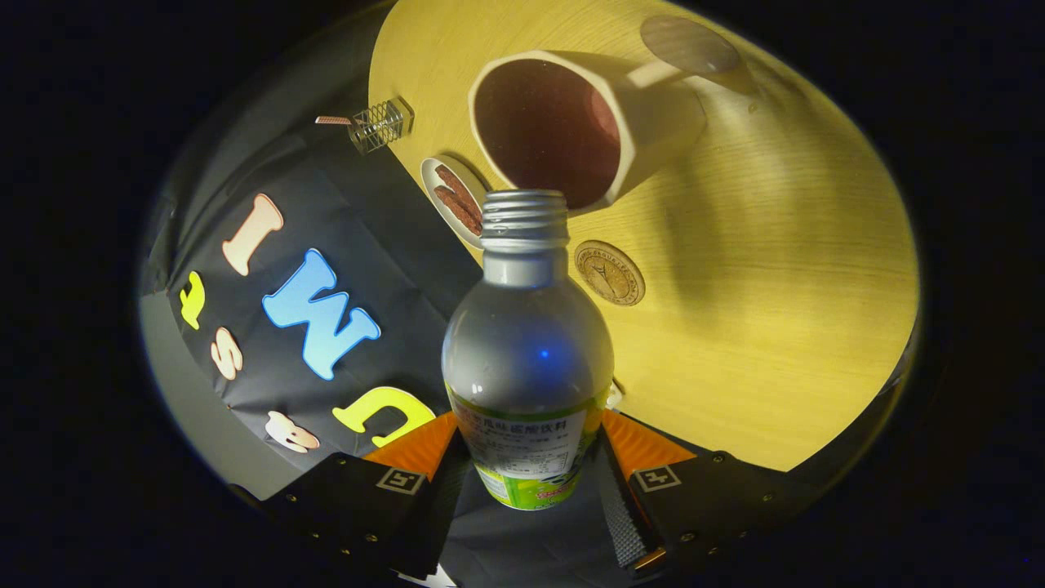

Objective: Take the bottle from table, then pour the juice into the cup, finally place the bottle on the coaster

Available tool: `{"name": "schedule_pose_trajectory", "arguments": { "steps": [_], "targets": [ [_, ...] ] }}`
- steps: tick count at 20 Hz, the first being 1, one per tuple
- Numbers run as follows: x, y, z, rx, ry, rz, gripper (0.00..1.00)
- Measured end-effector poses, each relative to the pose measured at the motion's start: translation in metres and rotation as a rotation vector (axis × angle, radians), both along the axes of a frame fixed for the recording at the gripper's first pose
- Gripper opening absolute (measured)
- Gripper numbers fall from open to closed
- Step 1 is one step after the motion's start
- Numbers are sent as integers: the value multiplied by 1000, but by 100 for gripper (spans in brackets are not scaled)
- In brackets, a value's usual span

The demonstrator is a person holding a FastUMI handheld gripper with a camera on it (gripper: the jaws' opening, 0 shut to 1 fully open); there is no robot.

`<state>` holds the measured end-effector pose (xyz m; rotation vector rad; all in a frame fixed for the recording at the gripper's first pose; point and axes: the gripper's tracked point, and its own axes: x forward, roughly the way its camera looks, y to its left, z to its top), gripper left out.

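My gripper [531, 469] grasps the grey uncapped plastic bottle [527, 359], tilted toward the cream ceramic cup [653, 114]; pouring underway, round brown coaster [609, 272] awaits.

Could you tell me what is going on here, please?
A person's handheld claw is shut on an uncapped bottle, gripping it at the label with a finger on each side. The bottle is tipped, its open mouth aimed at the rim of a white cup on the wooden table. No liquid is visible leaving it. A round coaster lies beside the cup, bare.
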<state>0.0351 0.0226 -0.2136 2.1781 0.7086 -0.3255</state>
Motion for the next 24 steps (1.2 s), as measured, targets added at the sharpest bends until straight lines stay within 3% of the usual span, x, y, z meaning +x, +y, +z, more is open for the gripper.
{"name": "schedule_pose_trajectory", "arguments": {
  "steps": [11,24],
  "targets": [
    [-27,-3,-36,-423,-26,179,77],
    [-45,3,-72,-985,-84,516,78]
  ]
}}
